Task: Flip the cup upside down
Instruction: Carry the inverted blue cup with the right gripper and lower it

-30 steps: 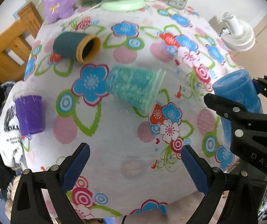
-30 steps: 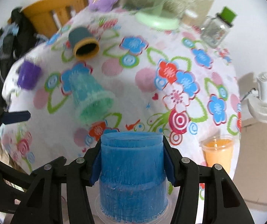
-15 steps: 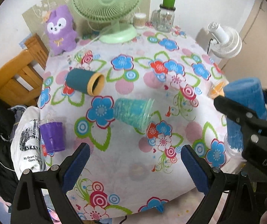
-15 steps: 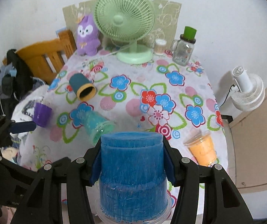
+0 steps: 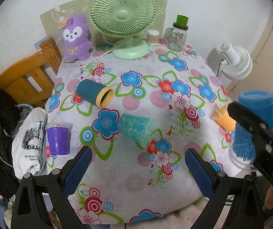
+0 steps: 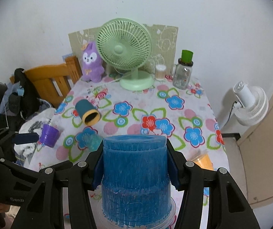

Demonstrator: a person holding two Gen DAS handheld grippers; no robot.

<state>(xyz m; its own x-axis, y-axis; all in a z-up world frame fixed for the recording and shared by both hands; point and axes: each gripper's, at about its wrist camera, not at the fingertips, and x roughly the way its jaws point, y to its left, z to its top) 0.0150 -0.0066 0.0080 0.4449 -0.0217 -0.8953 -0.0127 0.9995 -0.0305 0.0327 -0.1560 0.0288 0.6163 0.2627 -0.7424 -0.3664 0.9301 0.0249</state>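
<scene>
My right gripper (image 6: 135, 164) is shut on a blue cup (image 6: 135, 177), base up and clear rim down, held at the table's near right corner. The same blue cup (image 5: 253, 126) shows at the right of the left wrist view, with the right gripper (image 5: 258, 131) around it. My left gripper (image 5: 137, 168) is open and empty above the table's near edge. A teal cup (image 5: 135, 128) lies on its side mid-table. A dark teal cup (image 5: 94, 93) with a yellow rim lies on its side further back. A purple cup (image 5: 58, 140) stands at the left edge. An orange cup (image 5: 223, 118) stands at the right edge.
A green desk fan (image 5: 123, 17), a purple plush toy (image 5: 75, 38), a glass jar with a green lid (image 5: 177, 33) and a small container (image 5: 152, 37) stand at the back of the flowered tablecloth (image 5: 140, 181). A wooden chair (image 5: 27, 80) with clothes is left. A white fan (image 5: 235, 63) is right.
Both grippers have pulled back and up from the table, so more of the room shows. The right gripper still holds the blue cup. The cups on the table have not moved.
</scene>
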